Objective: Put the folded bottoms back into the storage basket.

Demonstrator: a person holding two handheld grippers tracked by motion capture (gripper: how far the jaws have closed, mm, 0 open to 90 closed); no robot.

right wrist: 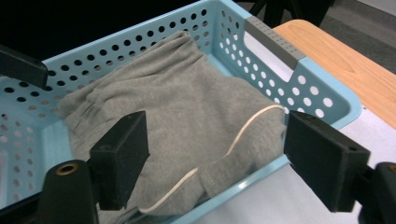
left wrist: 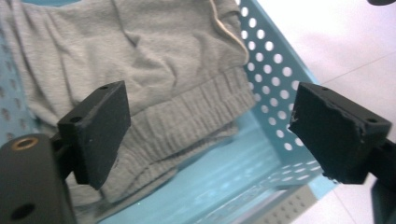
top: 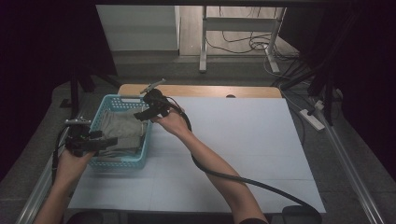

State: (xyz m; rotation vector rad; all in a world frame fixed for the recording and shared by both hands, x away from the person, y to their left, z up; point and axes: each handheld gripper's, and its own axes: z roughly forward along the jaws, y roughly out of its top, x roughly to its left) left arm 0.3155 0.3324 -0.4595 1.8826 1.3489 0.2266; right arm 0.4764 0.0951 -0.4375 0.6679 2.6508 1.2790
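A light-blue perforated basket (top: 144, 145) stands at the table's left side. Folded grey clothing (top: 119, 128) with a pale drawstring lies inside it. My left gripper (top: 100, 143) hovers at the basket's near left corner, open, with the ribbed grey hem (left wrist: 187, 109) between and beyond its jaws. My right gripper (top: 145, 113) hangs over the basket's far right rim, also open, above the grey clothing (right wrist: 187, 112) and the basket's rim (right wrist: 299, 56). Neither holds anything.
The basket rests on a white sheet (top: 243, 140) covering a wooden table (top: 210, 91). A black cable (top: 233, 177) trails from the right gripper across the sheet. Table legs and cables (top: 243, 42) lie on the floor beyond.
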